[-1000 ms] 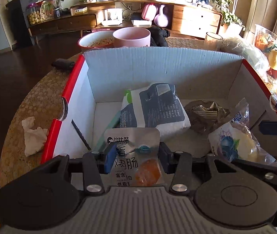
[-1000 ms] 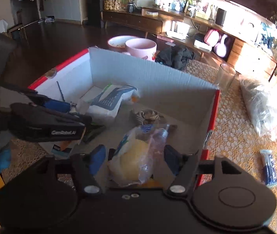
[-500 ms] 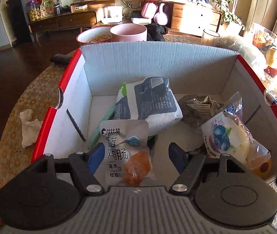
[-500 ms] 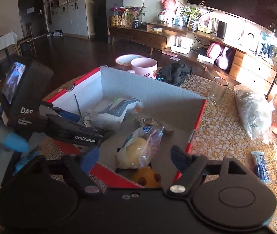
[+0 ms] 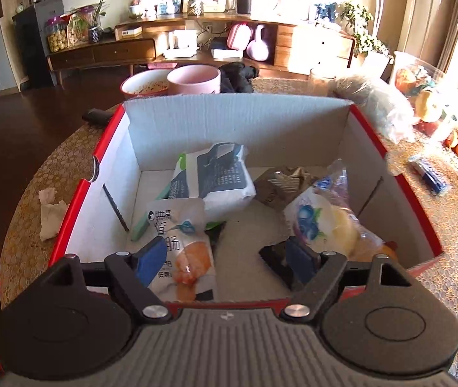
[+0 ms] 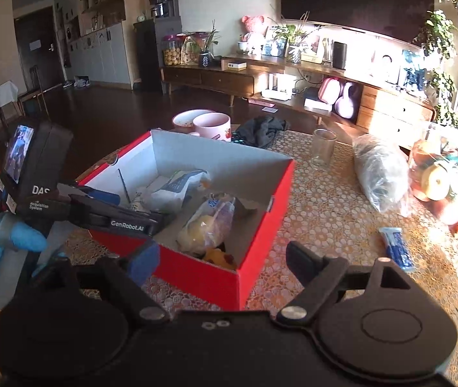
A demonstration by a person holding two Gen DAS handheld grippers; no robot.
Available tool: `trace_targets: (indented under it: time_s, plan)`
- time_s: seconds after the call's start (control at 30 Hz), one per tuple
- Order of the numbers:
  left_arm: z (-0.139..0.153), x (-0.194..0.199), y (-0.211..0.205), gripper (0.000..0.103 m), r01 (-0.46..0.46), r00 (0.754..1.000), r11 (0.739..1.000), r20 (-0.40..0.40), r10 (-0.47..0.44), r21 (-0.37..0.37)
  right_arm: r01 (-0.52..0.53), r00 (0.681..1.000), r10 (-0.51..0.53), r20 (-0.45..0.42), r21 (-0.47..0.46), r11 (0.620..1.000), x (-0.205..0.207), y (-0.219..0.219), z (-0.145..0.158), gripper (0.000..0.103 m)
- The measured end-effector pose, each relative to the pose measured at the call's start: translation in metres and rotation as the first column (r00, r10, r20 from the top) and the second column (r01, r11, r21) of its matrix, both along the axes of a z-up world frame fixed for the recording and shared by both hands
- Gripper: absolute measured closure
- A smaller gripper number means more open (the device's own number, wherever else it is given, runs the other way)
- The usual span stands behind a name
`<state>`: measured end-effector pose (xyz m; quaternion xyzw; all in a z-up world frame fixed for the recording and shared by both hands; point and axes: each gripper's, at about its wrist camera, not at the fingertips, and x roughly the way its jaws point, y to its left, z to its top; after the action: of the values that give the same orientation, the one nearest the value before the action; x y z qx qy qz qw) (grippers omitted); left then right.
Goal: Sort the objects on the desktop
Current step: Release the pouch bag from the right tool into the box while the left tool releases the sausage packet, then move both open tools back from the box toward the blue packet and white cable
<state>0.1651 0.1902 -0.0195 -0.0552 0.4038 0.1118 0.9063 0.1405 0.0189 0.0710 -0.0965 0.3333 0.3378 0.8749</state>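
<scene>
A red cardboard box [image 5: 235,113] with a white inside holds a white-and-orange sausage packet [image 5: 180,242], a grey-white pouch [image 5: 216,177], a crumpled brown wrapper [image 5: 283,180] and a bagged blueberry bread [image 5: 322,225]. My left gripper [image 5: 225,258] hovers over the box's near edge. Its jaws are opening, and no pad touches the packet lying below them. In the right wrist view my right gripper [image 6: 222,258] hangs in front of the box [image 6: 261,225], jaws opening with nothing between them. The bread bag [image 6: 206,225] lies inside the box.
A blue tube [image 6: 396,251] lies on the lace tablecloth right of the box. Behind it stand a glass [image 6: 322,148], a grey plastic bag [image 6: 380,174] and bagged fruit [image 6: 435,177]. Pink bowls [image 6: 213,125] stand behind the box. A crumpled tissue [image 5: 50,213] lies to its left.
Both grippers opened wider and drew back and up from the box. The left let go of the sausage packet; the right's jaws left the bread bag, and both items stay in the box.
</scene>
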Motion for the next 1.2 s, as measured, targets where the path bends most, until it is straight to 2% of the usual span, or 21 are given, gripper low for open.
trace_targets:
  time_s: [0.27,0.33,0.47,0.6,0.7,0.87,0.93,1.2]
  plan:
    - [0.018,-0.017,-0.035,0.022,0.041,0.998,0.999,0.044,-0.04,-0.005,0.066,0.998,-0.066,0.004,0.013,0.998,-0.017,-0.044,0.004,0.016]
    - [0.024,-0.021,-0.043,0.018,0.065,0.997,0.998,0.05,-0.064,-0.008,0.083,0.997,-0.083,0.005,0.019,0.996,-0.02,-0.055,0.004,0.015]
    - [0.028,-0.029,-0.061,0.017,0.093,0.994,0.995,0.056,-0.095,0.03,0.132,0.991,-0.132,0.003,0.035,0.991,-0.026,-0.078,0.003,0.015]
    - [0.029,-0.038,-0.068,0.016,0.111,0.991,0.994,0.073,-0.11,-0.009,0.171,0.985,-0.172,0.005,0.063,0.983,-0.035,-0.101,0.002,0.013]
    - [0.027,-0.043,-0.08,0.014,0.141,0.987,0.99,0.076,-0.14,-0.006,0.204,0.979,-0.205,0.01,0.072,0.976,-0.043,-0.12,-0.001,0.011]
    - [0.023,-0.048,-0.107,0.012,0.21,0.974,0.977,0.093,-0.207,-0.027,0.278,0.96,-0.279,0.006,0.083,0.957,-0.054,-0.155,-0.01,0.011]
    - [0.022,-0.049,-0.12,0.001,0.247,0.964,0.969,0.104,-0.243,-0.026,0.303,0.953,-0.304,0.009,0.083,0.949,-0.057,-0.167,-0.013,0.011]
    - [0.02,-0.04,-0.17,0.0,0.354,0.926,0.935,0.149,-0.348,-0.018,0.398,0.917,-0.4,0.008,0.071,0.915,-0.061,-0.215,-0.028,0.011]
